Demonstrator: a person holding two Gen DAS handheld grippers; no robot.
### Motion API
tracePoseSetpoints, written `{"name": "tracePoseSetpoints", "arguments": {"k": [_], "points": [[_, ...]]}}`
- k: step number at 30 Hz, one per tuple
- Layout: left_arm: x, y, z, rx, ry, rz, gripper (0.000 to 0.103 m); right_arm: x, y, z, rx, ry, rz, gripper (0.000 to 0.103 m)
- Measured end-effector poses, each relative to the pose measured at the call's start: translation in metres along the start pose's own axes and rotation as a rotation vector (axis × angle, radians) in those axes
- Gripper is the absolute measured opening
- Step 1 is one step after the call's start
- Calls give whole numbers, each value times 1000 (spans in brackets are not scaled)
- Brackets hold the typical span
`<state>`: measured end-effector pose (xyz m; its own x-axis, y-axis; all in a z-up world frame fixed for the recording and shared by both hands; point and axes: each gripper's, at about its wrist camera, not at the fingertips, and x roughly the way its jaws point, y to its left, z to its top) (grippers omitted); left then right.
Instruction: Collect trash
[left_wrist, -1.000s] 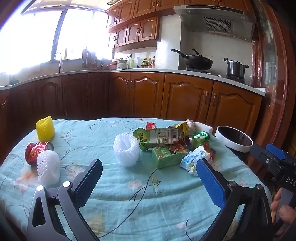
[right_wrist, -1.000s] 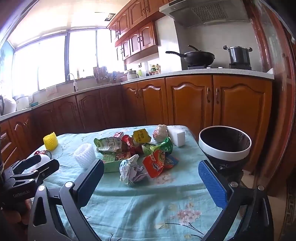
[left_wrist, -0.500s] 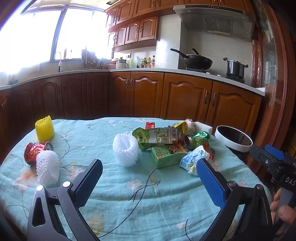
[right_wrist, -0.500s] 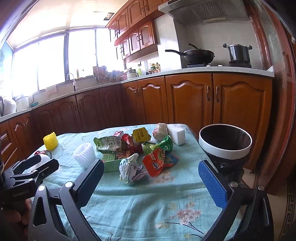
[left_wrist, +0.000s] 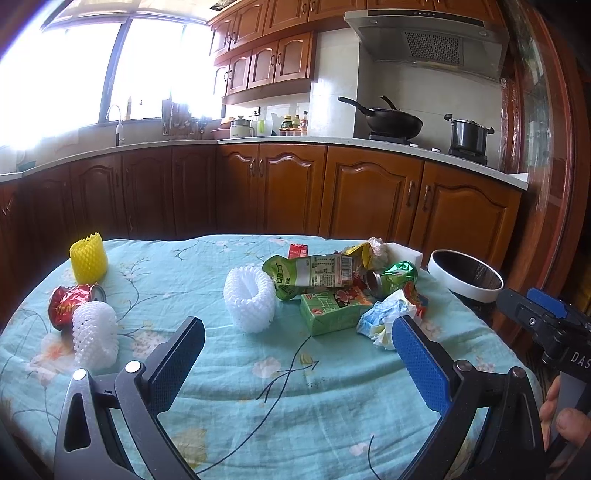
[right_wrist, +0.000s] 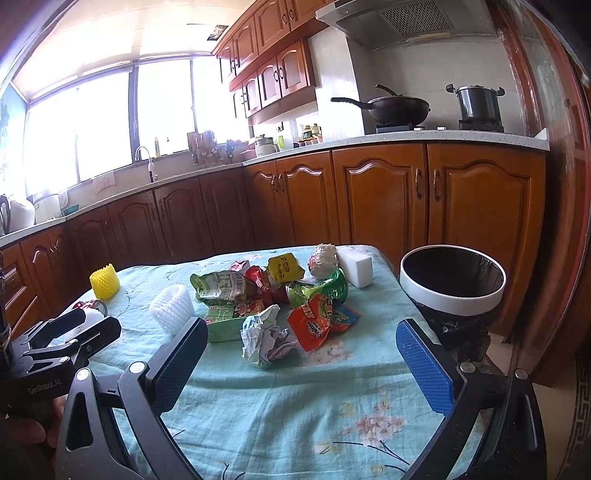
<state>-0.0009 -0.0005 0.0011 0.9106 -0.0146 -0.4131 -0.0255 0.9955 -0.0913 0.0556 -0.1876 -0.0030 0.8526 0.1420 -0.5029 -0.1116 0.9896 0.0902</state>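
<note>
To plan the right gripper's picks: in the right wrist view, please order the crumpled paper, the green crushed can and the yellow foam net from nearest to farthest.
1. crumpled paper, center, just ahead of the right gripper.
2. green crushed can, mid-pile.
3. yellow foam net, far left.

**Cloth, foam, foil and wood**

A matt, slightly creased floral cloth (left_wrist: 229, 373) covers the desk. The white net sleeve (left_wrist: 250, 303) looks like soft foam mesh. Snack wrappers (right_wrist: 317, 325) are glossy foil, the crumpled paper (right_wrist: 266, 339) matt. Far cabinets (right_wrist: 380, 195) are polished wood.

"GenRobot.AI" marks the left gripper (right_wrist: 70, 332) ("DAS", cut off, the right gripper (left_wrist: 546, 325)).
</note>
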Motion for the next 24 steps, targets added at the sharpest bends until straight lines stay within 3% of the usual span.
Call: {"name": "tracePoseSetpoints", "arguments": {"k": [24], "points": [[0, -1, 1, 0, 6, 0, 102, 2, 3, -2, -1, 7, 31, 103]]}}
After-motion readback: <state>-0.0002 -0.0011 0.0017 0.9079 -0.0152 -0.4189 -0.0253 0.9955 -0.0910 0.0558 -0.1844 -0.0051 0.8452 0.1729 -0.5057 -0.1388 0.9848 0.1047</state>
